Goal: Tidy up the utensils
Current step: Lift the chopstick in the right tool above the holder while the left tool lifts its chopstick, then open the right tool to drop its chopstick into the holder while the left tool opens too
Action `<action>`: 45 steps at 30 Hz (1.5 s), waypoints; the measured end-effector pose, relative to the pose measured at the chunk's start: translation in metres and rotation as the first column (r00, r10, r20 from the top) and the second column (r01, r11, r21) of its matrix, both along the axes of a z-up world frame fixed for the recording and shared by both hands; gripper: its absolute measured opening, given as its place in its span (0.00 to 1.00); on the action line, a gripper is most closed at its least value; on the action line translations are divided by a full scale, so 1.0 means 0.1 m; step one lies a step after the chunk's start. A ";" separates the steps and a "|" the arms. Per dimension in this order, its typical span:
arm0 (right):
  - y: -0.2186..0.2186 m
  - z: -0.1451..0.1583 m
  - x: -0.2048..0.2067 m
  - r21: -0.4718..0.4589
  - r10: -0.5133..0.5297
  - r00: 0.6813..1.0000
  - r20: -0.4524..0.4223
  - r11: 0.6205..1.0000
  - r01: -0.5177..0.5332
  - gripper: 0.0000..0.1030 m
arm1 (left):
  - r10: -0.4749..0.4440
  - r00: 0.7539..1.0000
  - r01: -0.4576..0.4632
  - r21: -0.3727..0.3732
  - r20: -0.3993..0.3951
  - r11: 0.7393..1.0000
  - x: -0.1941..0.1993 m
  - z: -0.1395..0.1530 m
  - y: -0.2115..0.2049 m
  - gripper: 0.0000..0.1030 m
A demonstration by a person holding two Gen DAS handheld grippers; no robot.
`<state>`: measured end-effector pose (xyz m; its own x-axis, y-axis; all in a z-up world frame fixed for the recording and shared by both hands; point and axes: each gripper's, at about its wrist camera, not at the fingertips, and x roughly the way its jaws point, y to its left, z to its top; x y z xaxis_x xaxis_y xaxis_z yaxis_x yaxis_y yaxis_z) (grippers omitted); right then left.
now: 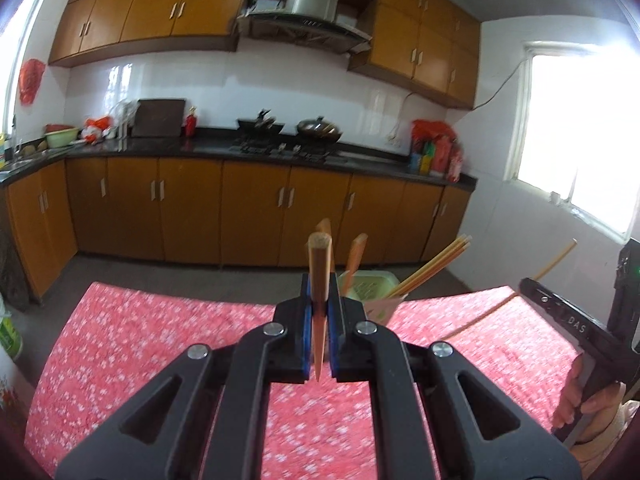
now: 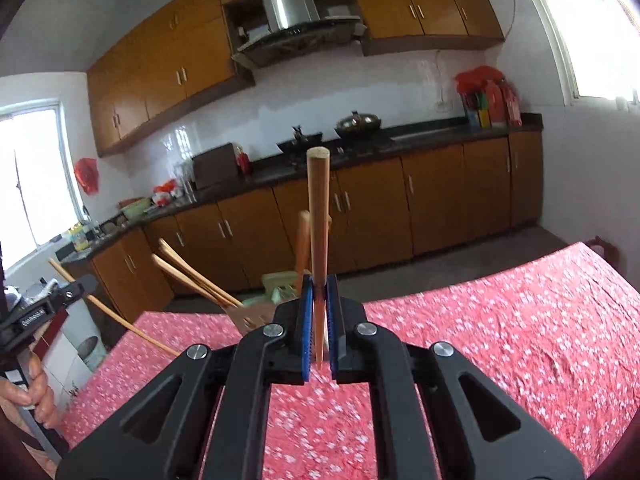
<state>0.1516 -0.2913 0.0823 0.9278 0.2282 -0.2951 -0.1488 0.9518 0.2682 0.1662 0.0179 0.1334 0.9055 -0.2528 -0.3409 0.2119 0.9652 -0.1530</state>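
My left gripper (image 1: 319, 300) is shut on a wooden chopstick (image 1: 319, 268) that points up and forward. My right gripper (image 2: 319, 300) is shut on another wooden chopstick (image 2: 318, 216), held upright. Just beyond both stands a pale green utensil holder (image 1: 370, 286) at the far edge of the table, also in the right wrist view (image 2: 280, 284), with chopsticks (image 1: 436, 268) and wooden handles (image 1: 356, 256) leaning in it. The other gripper shows at the right edge of the left view (image 1: 568, 316) and at the left edge of the right view (image 2: 44, 308), each with its chopstick sticking out.
The table wears a red flowered cloth (image 1: 160, 340). Behind it runs a kitchen counter (image 1: 240, 152) with orange cabinets, a stove with a wok (image 1: 320, 128), bottles (image 1: 436, 152) and bright windows (image 1: 580, 120).
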 end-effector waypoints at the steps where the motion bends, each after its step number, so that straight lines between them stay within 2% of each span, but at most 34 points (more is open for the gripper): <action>1: 0.01 0.08 -0.01 0.006 0.011 1.000 0.021 1.000 -0.011 0.07 | -0.008 1.000 0.008 -0.004 0.019 1.000 -0.01 0.06 -0.04 0.07; 6: 0.08 0.41 -0.02 0.017 0.032 0.992 0.121 0.999 -0.034 0.07 | -0.024 0.992 0.028 -0.029 0.123 0.999 0.00 0.41 -0.28 0.07; 11: 0.14 0.56 0.16 0.006 0.032 0.986 0.161 0.999 -0.034 0.07 | 0.005 0.980 -0.002 -0.015 0.198 1.000 0.17 0.64 -0.49 0.07; 16: 0.22 0.58 0.47 -0.011 0.025 0.988 0.151 1.000 -0.024 0.07 | 0.040 0.982 -0.043 0.011 0.186 0.999 0.48 0.61 -0.59 0.07; 21: 0.37 0.42 0.79 -0.048 0.032 0.995 0.090 0.998 -0.028 0.07 | 0.070 0.989 -0.072 0.010 0.127 0.997 0.83 0.39 -0.55 0.07; 27: 0.47 0.19 0.96 -0.079 0.047 0.999 0.023 0.996 -0.045 0.07 | 0.063 0.993 -0.064 0.015 0.099 0.998 1.01 0.19 -0.54 0.07; 31: 0.49 0.15 0.99 -0.082 0.054 0.999 0.002 0.995 -0.054 0.07 | 0.051 0.995 -0.053 0.013 0.085 0.999 1.08 0.15 -0.53 0.08; 33: 0.48 0.15 0.97 -0.083 0.050 0.999 0.006 0.995 -0.049 0.08 | 0.055 0.994 -0.056 0.006 0.090 0.998 1.07 0.16 -0.52 0.11; 35: 0.45 0.17 0.93 -0.082 0.043 0.999 0.006 0.996 -0.042 0.08 | 0.065 0.993 -0.066 0.001 0.096 0.998 1.04 0.18 -0.49 0.19; 36: 0.43 0.18 0.90 -0.079 0.039 0.999 0.009 0.996 -0.038 0.09 | 0.068 0.993 -0.068 -0.002 0.098 0.998 1.03 0.20 -0.47 0.23; 38: 0.40 0.21 0.85 -0.077 0.025 1.000 0.016 0.997 -0.024 0.17 | 0.078 0.991 -0.077 -0.012 0.105 0.997 0.97 0.24 -0.42 0.25; 40: 0.35 0.24 0.78 -0.073 0.009 1.000 0.030 0.997 -0.007 0.34 | 0.088 0.990 -0.087 -0.016 0.113 0.996 0.90 0.27 -0.37 0.31; 45: 0.27 0.30 0.60 -0.083 -0.018 0.999 0.044 0.996 0.022 0.37 | 0.121 0.984 -0.121 -0.004 0.128 0.993 0.68 0.31 -0.20 0.40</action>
